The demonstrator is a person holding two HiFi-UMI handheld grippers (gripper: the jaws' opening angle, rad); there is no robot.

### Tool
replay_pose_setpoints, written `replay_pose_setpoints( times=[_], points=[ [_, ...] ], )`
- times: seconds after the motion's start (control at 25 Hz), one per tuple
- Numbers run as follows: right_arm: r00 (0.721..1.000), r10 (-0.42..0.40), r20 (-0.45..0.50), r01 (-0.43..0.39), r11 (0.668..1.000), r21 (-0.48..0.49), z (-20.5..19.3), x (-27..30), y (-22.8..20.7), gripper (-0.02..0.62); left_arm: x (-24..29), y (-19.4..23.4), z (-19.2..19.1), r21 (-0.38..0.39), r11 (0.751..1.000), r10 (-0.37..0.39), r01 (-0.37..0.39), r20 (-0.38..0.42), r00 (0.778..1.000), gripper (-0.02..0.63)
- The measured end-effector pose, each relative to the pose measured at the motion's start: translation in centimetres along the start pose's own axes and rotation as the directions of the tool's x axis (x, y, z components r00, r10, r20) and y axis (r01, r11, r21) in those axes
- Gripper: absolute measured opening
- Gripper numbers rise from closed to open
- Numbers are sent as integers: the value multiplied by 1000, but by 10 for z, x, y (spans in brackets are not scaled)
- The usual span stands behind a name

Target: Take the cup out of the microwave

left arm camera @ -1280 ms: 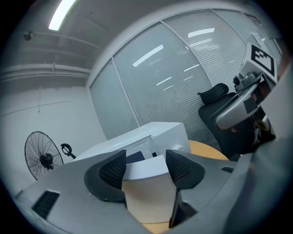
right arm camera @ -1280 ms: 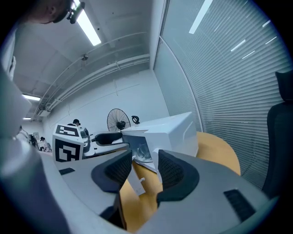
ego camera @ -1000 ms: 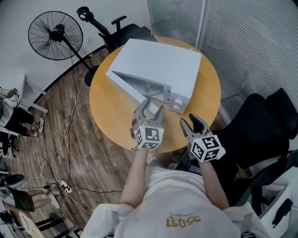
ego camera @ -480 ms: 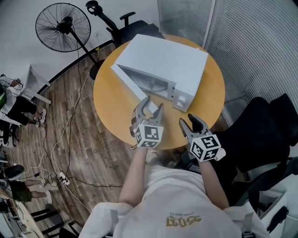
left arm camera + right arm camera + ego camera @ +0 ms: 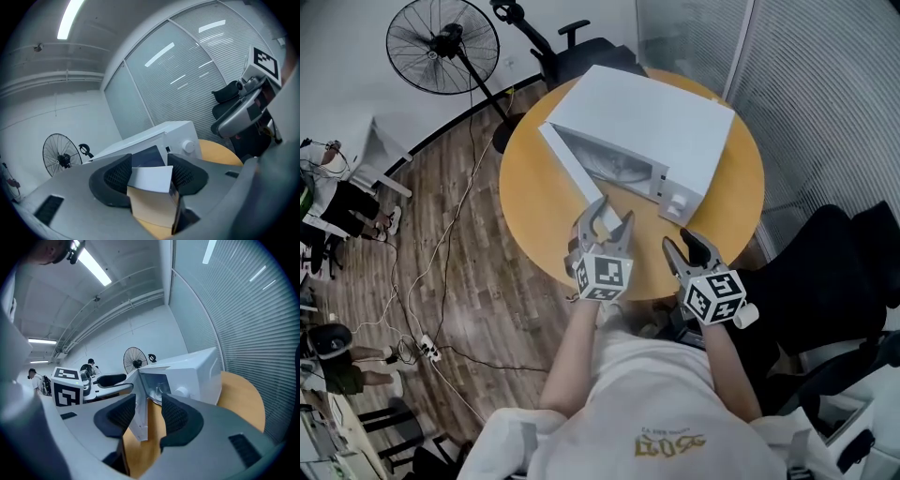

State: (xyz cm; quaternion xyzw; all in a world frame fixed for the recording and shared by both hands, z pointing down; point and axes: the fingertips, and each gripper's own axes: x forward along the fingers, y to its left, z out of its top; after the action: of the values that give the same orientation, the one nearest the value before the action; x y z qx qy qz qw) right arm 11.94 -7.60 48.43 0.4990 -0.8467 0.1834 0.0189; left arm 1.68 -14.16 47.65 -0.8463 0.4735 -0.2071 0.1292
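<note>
A white microwave [image 5: 647,117] stands on the round yellow table [image 5: 534,211] with its door [image 5: 572,169] swung open toward me. My left gripper [image 5: 609,216] is at the door's free end, and in the left gripper view its pads [image 5: 121,174] sit against both sides of the door edge [image 5: 151,182], shut on it. To the right, over the table's near edge, my right gripper [image 5: 684,244] is open with nothing between its fingers. It looks past the door [image 5: 139,416] into the cavity [image 5: 157,386], where a pale shape shows. I cannot make out the cup clearly.
A standing fan [image 5: 441,47] and a black office chair [image 5: 581,47] are beyond the table. Another black chair [image 5: 825,262] is close on my right, by the glass wall with blinds [image 5: 825,75]. Cables [image 5: 422,352] lie on the wooden floor at left.
My head view has shifted, so the table and microwave sit further right in the picture. The left gripper, still at the door's end, has drawn slightly away from the microwave body.
</note>
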Motion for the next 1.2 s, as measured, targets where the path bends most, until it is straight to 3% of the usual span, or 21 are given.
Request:
replay_pose_setpoints(
  times=[1.2],
  points=[
    [995, 93, -32, -93, 996, -14, -10, 25, 43, 178, -53, 46, -34, -12, 992, 125, -125, -53, 991, 209]
  ],
)
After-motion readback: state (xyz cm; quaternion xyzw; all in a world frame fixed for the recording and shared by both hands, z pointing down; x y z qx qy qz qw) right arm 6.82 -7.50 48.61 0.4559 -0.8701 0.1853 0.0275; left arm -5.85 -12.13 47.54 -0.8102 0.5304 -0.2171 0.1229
